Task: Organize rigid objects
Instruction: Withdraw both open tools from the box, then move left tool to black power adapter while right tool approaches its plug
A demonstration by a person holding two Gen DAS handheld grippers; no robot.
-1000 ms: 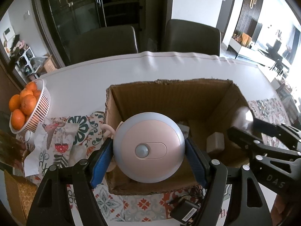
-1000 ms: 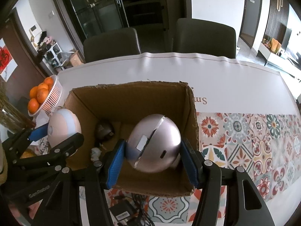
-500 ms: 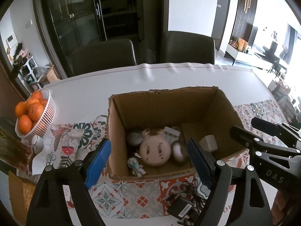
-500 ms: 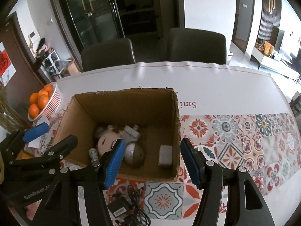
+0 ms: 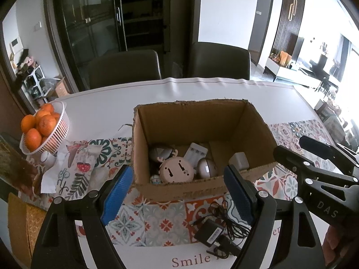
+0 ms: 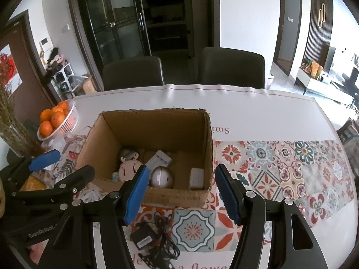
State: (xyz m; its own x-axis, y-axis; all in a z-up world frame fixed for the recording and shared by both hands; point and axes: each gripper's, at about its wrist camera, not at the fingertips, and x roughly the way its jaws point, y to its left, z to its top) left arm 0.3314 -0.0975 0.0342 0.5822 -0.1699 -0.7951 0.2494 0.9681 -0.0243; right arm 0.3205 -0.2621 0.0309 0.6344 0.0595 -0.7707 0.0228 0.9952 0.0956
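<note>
Hovering before cardboard box (image 5: 202, 190): left gripper (image 5: 177, 192), right gripper (image 6: 181, 192), fingers spread, empty; pink disc (image 5: 176, 170), silver ball (image 6: 161, 176) inside.

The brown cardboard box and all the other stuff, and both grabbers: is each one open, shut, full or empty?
Brown cardboard box: open-topped, holding gadgets.
White ribbed fruit basket: full of oranges.
Black power adapter: on the table outside the box, cord tangled.
Left hand-held gripper: open, empty.
Right hand-held gripper: open, empty.

Before me, cardboard box (image 5: 202, 145) at frame centre on the table (image 5: 202, 92), fruit basket (image 5: 57, 132) at left, power adapter (image 5: 209, 233) below the box, two chairs (image 5: 125, 67) behind.
</note>
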